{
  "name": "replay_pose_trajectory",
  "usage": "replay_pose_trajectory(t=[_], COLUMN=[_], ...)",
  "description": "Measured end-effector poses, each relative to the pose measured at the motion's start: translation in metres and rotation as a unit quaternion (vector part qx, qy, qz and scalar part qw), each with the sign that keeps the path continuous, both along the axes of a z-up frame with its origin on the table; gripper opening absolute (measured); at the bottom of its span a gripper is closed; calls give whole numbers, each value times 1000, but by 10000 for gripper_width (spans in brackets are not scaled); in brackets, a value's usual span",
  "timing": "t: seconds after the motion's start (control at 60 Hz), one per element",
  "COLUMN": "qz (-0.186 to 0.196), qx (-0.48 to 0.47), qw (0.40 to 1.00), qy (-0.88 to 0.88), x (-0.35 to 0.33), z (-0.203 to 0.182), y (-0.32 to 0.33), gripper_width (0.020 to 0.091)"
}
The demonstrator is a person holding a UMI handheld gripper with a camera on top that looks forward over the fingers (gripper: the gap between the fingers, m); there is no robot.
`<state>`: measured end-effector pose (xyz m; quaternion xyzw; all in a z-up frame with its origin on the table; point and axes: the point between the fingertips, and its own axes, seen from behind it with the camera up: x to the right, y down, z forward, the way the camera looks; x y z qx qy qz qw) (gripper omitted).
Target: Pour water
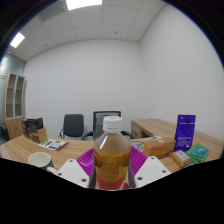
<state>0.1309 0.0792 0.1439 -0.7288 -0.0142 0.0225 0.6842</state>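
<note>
A clear bottle (112,155) with a white cap and amber liquid inside stands upright between my fingers, lifted above the table. My gripper (112,164) is shut on the bottle, and the magenta pads (87,161) press its sides at left and right. A pale cup (39,159) sits on the wooden table (20,152) to the left, below and beyond the bottle. The bottle's lower part is hidden behind the gripper body.
A purple box (185,131) stands on the table at the right, with a teal box (198,153) beside it. A black chair (73,125) and a monitor (105,120) stand behind. A dark box (34,129) and papers lie left.
</note>
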Motion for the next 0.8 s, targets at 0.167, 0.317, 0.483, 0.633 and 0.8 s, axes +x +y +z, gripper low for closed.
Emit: replay_pose_trajectory(t=[0.167,0.317,0.483,0.633,0.8], qz=[1,2,3,8,11], qx=[-9,-4,-17,-66,-59], qw=[998,1000,1000,997,998], qy=[-55,-29,11,41,28], x=[16,20,29,32,33], z=[-33,-38,-40,-44,-14], y=[19,23,24,6,-57], gripper_width=[465,477,587,841,838])
